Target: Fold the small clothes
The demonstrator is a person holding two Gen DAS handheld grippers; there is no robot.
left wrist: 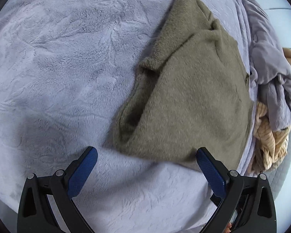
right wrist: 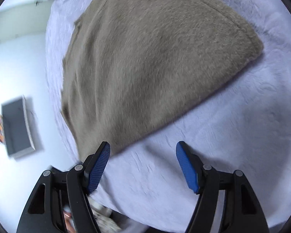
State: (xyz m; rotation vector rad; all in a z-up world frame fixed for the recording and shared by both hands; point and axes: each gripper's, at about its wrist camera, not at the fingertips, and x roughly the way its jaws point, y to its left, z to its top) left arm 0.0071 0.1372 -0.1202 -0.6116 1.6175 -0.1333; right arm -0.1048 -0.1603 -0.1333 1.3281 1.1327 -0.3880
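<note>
A fuzzy olive-brown garment [left wrist: 188,97] lies folded on a lavender fleece blanket [left wrist: 58,68]; an open sleeve or pocket fold shows on its left side. My left gripper [left wrist: 146,155] is open and empty, just short of the garment's near edge. In the right wrist view the same garment [right wrist: 149,62] fills the upper middle, lying flat on the blanket [right wrist: 232,126]. My right gripper [right wrist: 143,149] is open and empty, its left fingertip [right wrist: 103,153] over the garment's near corner.
A pile of other clothes lies at the blanket's right edge: a lavender piece [left wrist: 271,73] and a tan ribbed knit [left wrist: 269,139]. Left of the bed, the right wrist view shows pale floor and a grey box [right wrist: 17,128].
</note>
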